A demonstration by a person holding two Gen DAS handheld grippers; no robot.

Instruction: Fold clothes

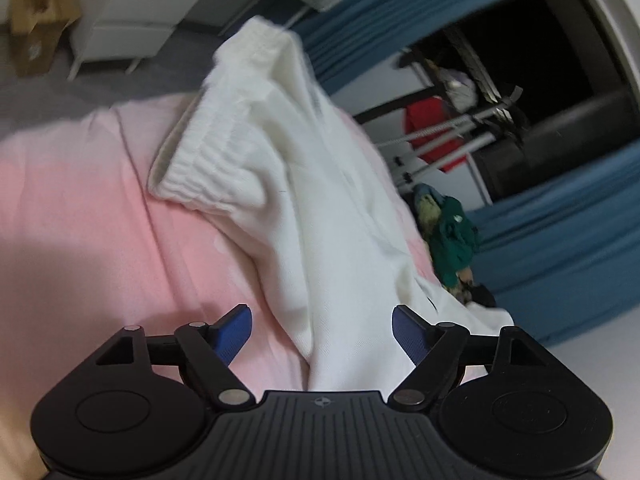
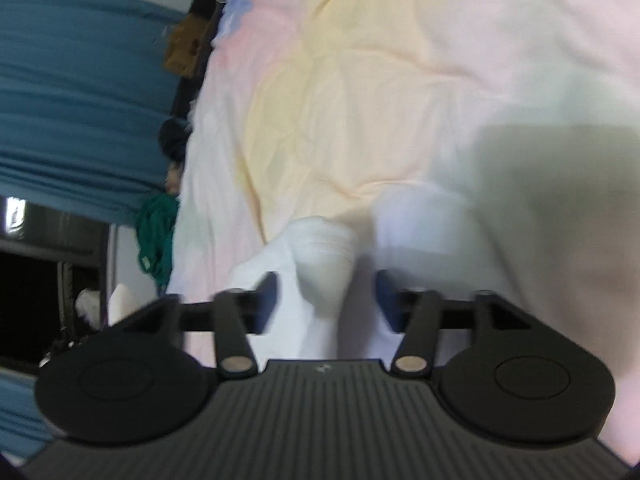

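Bed cover [image 1: 88,208]: pink in the left wrist view, pastel patches of yellow, pink and pale blue in the right wrist view [image 2: 360,80]; wrinkled, soft, fills most of both pictures. Serves as the folding surface.

White garment [image 1: 320,208]: lies on the cover, running from the near edge between the left fingers to the far middle, where a ribbed cuff or hem [image 1: 200,168] is turned up and stands off the bedding. Spread lengthwise, ridged down its middle, not flat. In the right wrist view a ribbed white end [image 2: 324,256] bunches just ahead of the right gripper; probably the same garment, though blur prevents certainty. No finished fold visible; fits either a garment laid out for folding or one partway through a fold.

Room: blue curtains [image 1: 560,240] far right, dark window [image 1: 540,60] behind, drying rack [image 1: 452,136] with a red item, green clothing [image 1: 452,236] heaped at the bed's right edge, white cabinet [image 1: 132,16] and cardboard box [image 1: 40,16] far left.

Left gripper [image 1: 322,332]: jaws wide apart, straddling the garment's near end, blue pads [image 1: 236,332] clear of the cloth; placed as for a pinch, none made.

Right gripper [image 2: 326,300]: jaws apart, cloth between, nothing clamped; motion-blurred.
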